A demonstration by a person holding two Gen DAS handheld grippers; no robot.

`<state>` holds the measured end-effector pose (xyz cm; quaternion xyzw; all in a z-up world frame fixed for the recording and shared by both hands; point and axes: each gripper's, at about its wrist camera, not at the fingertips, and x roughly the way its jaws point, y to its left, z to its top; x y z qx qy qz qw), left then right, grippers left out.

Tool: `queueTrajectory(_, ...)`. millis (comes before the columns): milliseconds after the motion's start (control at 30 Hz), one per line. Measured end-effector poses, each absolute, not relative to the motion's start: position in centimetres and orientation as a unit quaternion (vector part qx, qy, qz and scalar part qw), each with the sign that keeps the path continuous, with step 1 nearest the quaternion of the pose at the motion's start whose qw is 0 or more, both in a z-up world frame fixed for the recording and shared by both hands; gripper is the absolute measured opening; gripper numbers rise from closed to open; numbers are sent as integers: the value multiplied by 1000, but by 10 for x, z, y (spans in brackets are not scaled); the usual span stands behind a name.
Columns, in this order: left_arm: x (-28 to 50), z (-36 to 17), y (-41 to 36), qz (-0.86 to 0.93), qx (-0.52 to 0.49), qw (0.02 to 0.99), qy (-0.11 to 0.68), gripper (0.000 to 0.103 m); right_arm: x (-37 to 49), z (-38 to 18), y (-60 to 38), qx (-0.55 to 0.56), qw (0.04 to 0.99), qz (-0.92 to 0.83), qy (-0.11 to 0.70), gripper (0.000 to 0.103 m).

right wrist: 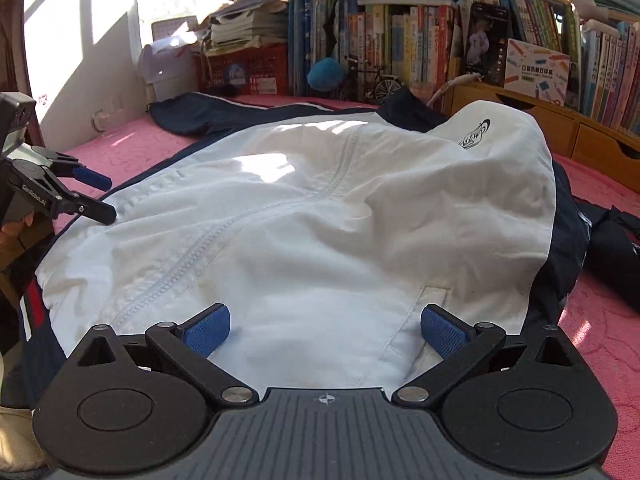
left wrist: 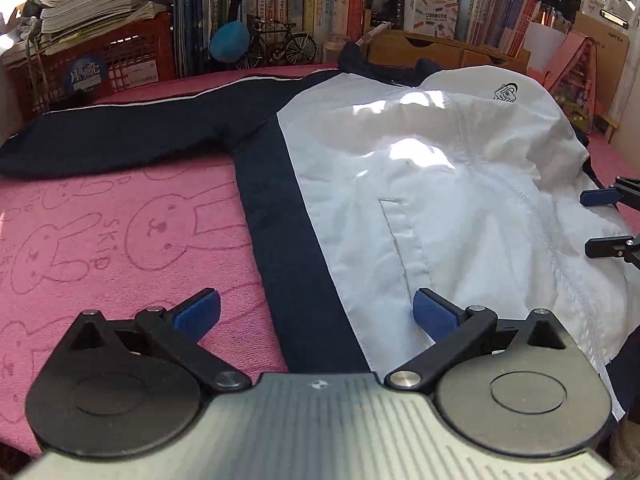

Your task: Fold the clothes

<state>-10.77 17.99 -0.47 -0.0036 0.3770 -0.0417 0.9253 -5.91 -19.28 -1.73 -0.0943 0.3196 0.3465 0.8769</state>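
White-and-navy jacket [left wrist: 420, 200] lies spread on the pink blanket [left wrist: 100, 240], directly ahead of both grippers. Left gripper [left wrist: 316, 312] and right gripper [right wrist: 326, 330] hover with jaws apart, empty. Slippery fabric may bunch if pinched unevenly, skewing the fold.

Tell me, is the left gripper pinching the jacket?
Apart. The left wrist view shows the left gripper wide open, nothing pinched, above the jacket.
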Motion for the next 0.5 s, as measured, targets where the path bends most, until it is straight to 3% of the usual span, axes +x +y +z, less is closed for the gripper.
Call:
queueTrajectory(200,-36,43,144,-59,56,943,322,103,-29,38,-285,-20,942,270,198,103)
queueTrajectory(367,44,38,71,-118,48,943,307,103,61,19,-333,-27,966,63,248,103)
queueTrajectory(500,87,12,26,-144,44,934,325,103,97,-16,-341,-53,962,41,266,99)
